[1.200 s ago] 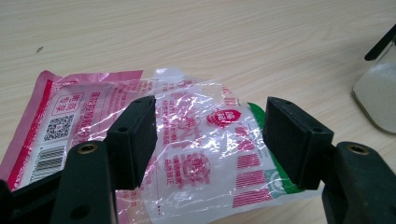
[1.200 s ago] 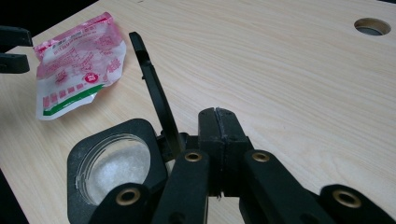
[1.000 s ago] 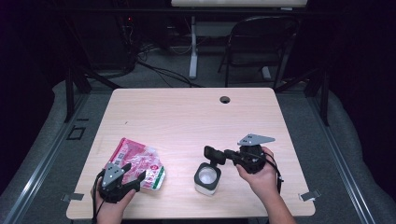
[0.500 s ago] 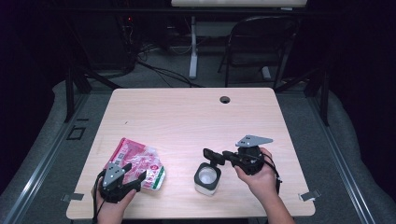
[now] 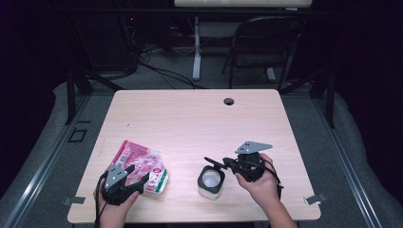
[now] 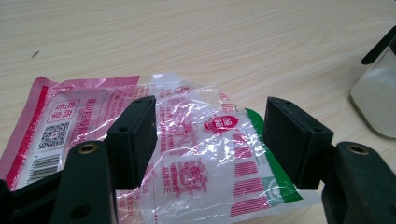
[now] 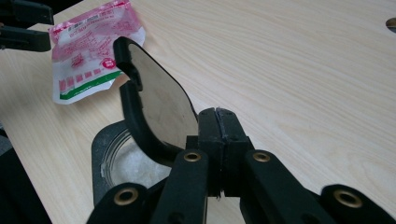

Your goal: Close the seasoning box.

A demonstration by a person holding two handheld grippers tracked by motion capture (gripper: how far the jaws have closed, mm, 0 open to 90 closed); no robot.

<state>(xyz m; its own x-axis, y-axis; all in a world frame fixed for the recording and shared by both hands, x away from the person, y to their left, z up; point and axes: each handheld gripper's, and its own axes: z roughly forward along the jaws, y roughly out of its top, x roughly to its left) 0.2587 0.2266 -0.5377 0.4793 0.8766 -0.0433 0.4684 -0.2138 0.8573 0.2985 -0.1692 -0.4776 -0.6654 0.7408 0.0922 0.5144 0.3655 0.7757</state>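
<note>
Two grippers are held low over the tabletop (image 5: pixel 190 123). The right gripper (image 7: pixel 215 122) is clamped on a black lid (image 7: pixel 156 107), tilted above the open jar (image 5: pixel 211 182). The left gripper (image 6: pixel 210 135) is spread over the pink packet (image 6: pixel 187 154), lying flat.

Both hands come in over the near edge of the worktop (image 5: pixel 190 118). The left hand (image 5: pixel 114 211) holds the left gripper (image 5: pixel 132 173) low near that edge's left end, pointing away from the person, jaws spread wide apart. The right hand (image 5: pixel 259 185) holds the right gripper (image 5: pixel 213 163) toward the edge's right, pointing leftward, jaws pressed together on the lid (image 7: pixel 159 105).
</note>
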